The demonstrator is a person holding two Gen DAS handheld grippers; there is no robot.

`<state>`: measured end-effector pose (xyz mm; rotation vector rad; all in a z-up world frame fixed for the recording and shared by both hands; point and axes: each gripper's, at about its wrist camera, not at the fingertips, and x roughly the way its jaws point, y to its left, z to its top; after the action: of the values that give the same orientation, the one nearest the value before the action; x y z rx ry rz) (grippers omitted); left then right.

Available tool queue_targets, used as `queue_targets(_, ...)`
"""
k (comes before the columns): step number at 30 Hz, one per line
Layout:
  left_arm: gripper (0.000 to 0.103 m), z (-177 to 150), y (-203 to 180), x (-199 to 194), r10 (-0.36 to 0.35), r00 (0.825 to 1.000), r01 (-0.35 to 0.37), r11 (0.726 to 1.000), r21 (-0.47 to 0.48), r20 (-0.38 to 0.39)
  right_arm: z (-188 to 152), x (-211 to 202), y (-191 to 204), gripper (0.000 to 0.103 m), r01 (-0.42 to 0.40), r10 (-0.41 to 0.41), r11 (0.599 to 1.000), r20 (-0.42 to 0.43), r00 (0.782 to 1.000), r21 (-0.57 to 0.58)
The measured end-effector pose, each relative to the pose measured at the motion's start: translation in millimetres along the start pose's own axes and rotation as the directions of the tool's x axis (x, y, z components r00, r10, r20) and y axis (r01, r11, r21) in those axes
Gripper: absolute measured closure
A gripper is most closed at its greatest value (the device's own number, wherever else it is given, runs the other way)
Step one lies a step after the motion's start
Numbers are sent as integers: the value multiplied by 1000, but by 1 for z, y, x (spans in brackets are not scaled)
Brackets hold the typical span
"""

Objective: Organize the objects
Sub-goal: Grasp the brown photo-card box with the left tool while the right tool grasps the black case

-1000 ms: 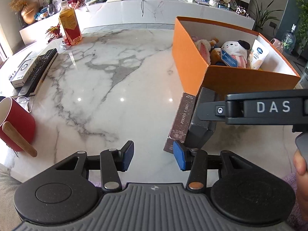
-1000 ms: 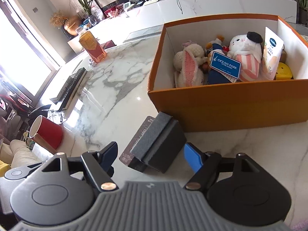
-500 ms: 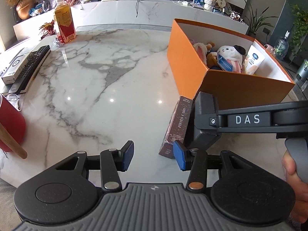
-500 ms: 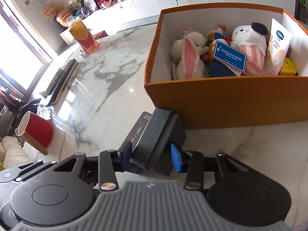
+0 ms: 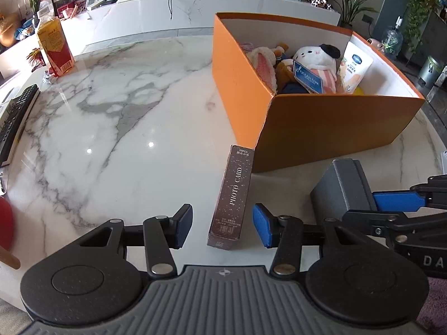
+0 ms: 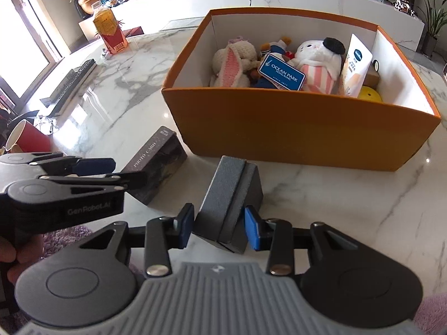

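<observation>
Orange box (image 6: 293, 128) just behind photo card box (image 5: 233, 195), grey case (image 6: 229, 203) alongside.

Dark photo-card box (image 5: 233, 195) – on edge (beside tilted grey case (image 6: 229, 203))

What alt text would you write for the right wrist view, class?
The right claw grips a grey case on a marble table, just before an orange box of plush toys. To its left, the left claw reaches over a brown card box.
</observation>
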<state>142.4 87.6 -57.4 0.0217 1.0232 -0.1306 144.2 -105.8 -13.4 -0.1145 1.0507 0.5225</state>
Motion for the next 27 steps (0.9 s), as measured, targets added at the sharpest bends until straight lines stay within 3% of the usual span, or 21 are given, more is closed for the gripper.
queue_targets(11, 48, 8, -2, 21, -15, 999, 14, 1000, -7, -49, 17, 22, -1, 60, 42, -42, 999, -17, 999, -18)
queue_targets(14, 54, 10, -4, 27, -25, 998, 24, 1000, -7, -59, 18, 23, -5, 60, 28, -28, 1000, -23, 999, -8)
queue_targets(19, 73, 10, -5, 35, -17, 997, 16, 1000, -13, -78, 18, 20, -12, 63, 12, -12, 1000, -31, 999, 8)
queue_targets(27, 76, 4, 0, 20, -13, 999, 9, 997, -71, -53, 12, 8, -22, 64, -22, 23, 999, -23, 999, 44)
